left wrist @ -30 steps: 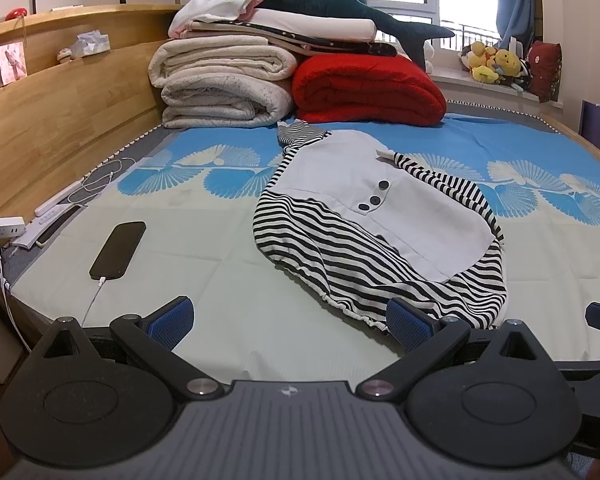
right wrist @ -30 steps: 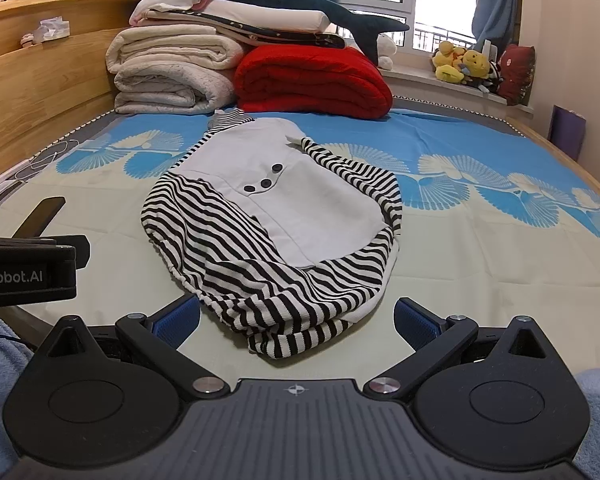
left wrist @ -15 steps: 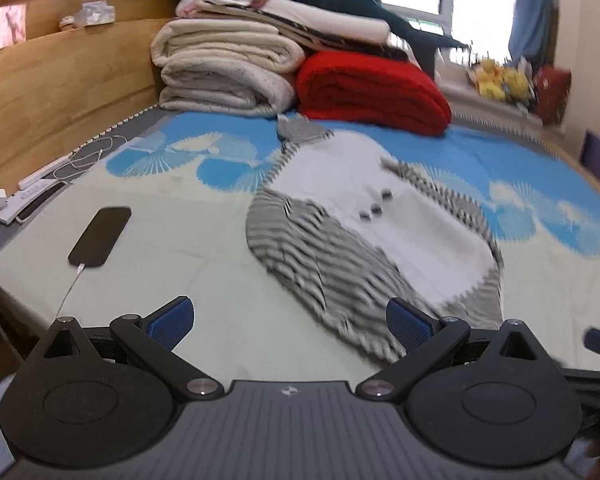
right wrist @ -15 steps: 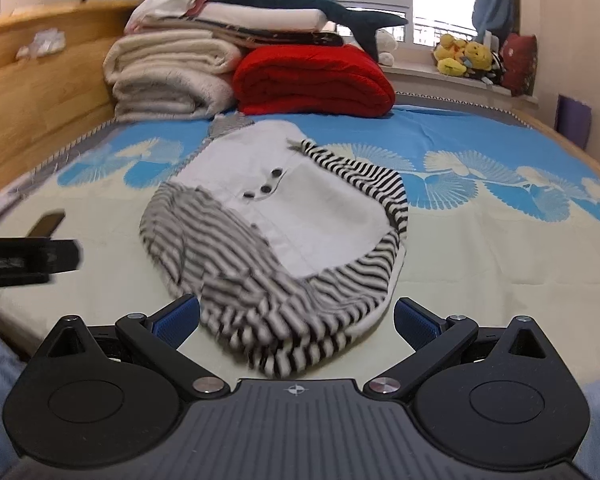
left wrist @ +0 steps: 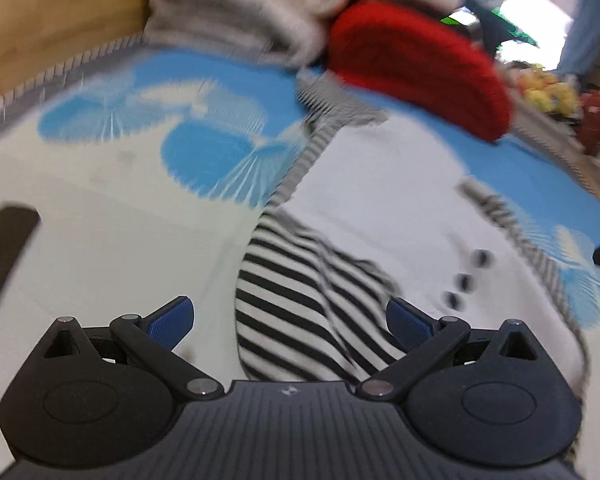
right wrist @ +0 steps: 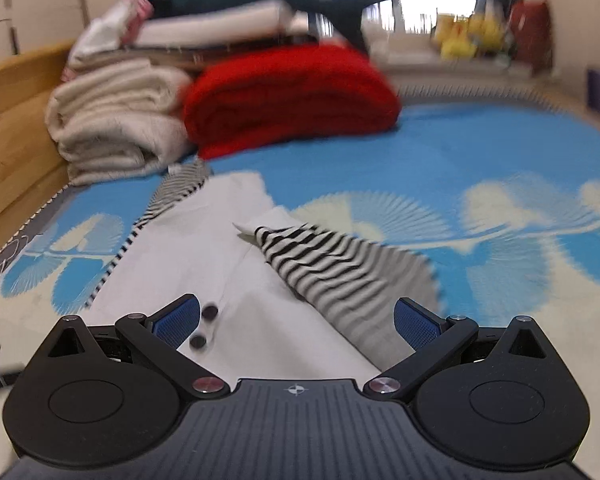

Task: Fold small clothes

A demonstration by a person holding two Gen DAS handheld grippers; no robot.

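Lying flat on the blue-and-cream patterned bed sheet (right wrist: 480, 168): a small garment (left wrist: 380, 208) with a pale grey body and black-and-white striped sleeves, three dark buttons (left wrist: 464, 280) in a short row on its front. Left gripper (left wrist: 290, 320) spread wide, blue-padded fingers (left wrist: 168, 322) far apart, nothing pinched. Directly ahead of it and between its fingers, the near striped sleeve (left wrist: 296, 304), bunched over the grey body; whether the pads touch the cloth cannot be told through the blur. Off to the left on the sheet, well apart from the garment, a dark flat phone (left wrist: 4, 248).

Right gripper (right wrist: 298, 318) likewise spread open, holding nothing. Between and just ahead of its fingers, the grey front panel (right wrist: 220, 264); two of the buttons just beside the left pad (right wrist: 178, 316); the other striped sleeve (right wrist: 340, 268) folded across the garment, running toward the right pad (right wrist: 416, 324). Contact again not clear.

Beyond the garment, at the far end of the bed: a folded red blanket (right wrist: 292, 96) beside a stack of cream quilts (right wrist: 116, 120), against a wooden headboard (right wrist: 12, 128). Both views smeared by motion blur.
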